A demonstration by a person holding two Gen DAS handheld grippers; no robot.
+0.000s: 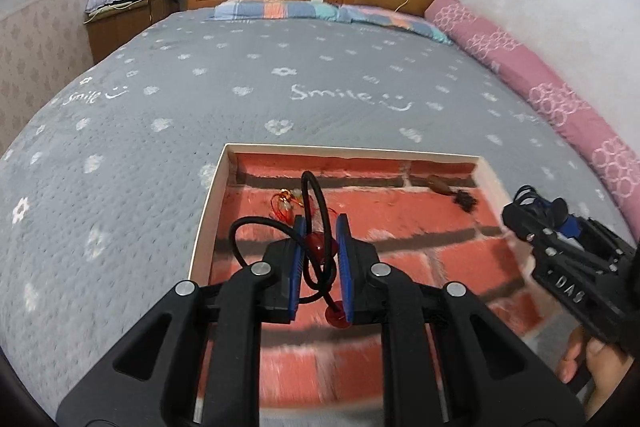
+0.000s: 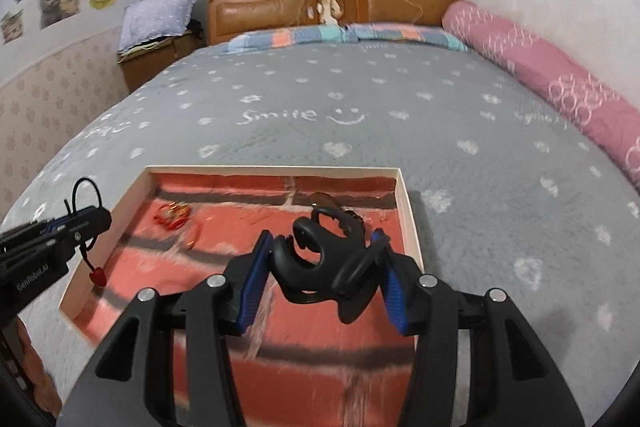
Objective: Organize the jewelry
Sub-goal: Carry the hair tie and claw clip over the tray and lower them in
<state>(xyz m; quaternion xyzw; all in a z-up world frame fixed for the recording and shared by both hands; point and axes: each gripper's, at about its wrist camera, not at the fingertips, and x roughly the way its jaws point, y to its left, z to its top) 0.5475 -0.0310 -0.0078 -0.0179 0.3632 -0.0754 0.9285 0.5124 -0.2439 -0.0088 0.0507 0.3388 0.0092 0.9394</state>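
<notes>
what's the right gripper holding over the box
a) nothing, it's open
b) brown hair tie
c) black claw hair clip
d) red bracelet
c: in the right wrist view the right gripper has its jaws shut on a black claw hair clip, above the brick-patterned box; the red jewelry lies on the box floor.

A wide bed under a grey quilted cover (image 1: 240,75) stitched with white flowers, hearts and "Smile" carries everything. At six o'clock on it sits a shallow white-rimmed box lined with red brick print (image 1: 224,163). At twelve o'clock lies a flat patchwork pillow in blue, orange and teal (image 1: 280,11). Along the three o'clock edge runs a long pink bolster with white circles (image 1: 540,83).
</notes>
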